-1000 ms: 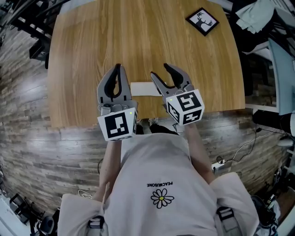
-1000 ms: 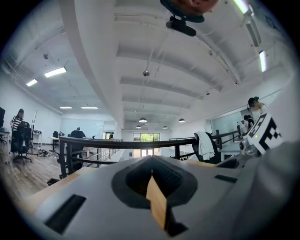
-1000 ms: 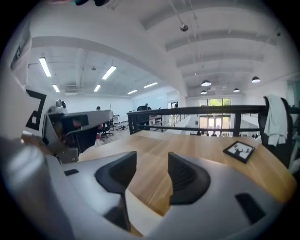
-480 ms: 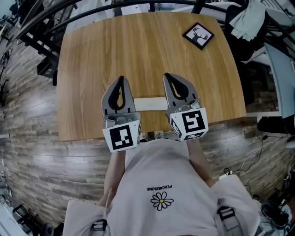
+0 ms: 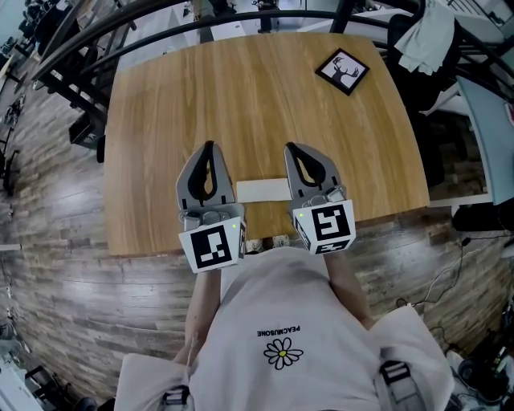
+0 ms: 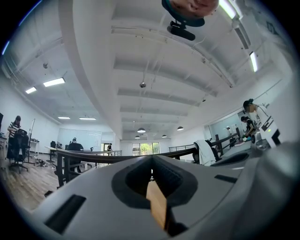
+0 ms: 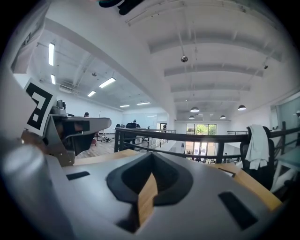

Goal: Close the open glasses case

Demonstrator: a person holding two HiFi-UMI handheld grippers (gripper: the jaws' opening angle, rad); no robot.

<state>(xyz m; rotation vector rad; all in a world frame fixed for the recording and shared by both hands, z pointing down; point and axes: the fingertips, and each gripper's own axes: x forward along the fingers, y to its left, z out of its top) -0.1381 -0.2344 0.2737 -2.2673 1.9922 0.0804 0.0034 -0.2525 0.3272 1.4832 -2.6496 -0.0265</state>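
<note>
The glasses case [image 5: 263, 190] is a flat white oblong lying on the wooden table [image 5: 241, 88] near its front edge. It sits between my two grippers, and its ends are hidden behind them. My left gripper [image 5: 210, 147] hangs above the case's left end with jaws together and nothing in them. My right gripper [image 5: 291, 149] hangs above the right end, also shut and empty. The left gripper [image 6: 151, 173] and the right gripper [image 7: 151, 172] both point level across the room in their own views, where the case does not show.
A black-framed deer picture [image 5: 342, 71] lies at the table's far right corner. A black railing [image 5: 161, 24] runs along the far edge, and a chair with pale clothing [image 5: 430, 36] stands at the right. Wood-plank floor surrounds the table.
The right gripper's jaws were open by the case and are now shut and empty. Both grippers have lifted off the table and straightened to point level.
</note>
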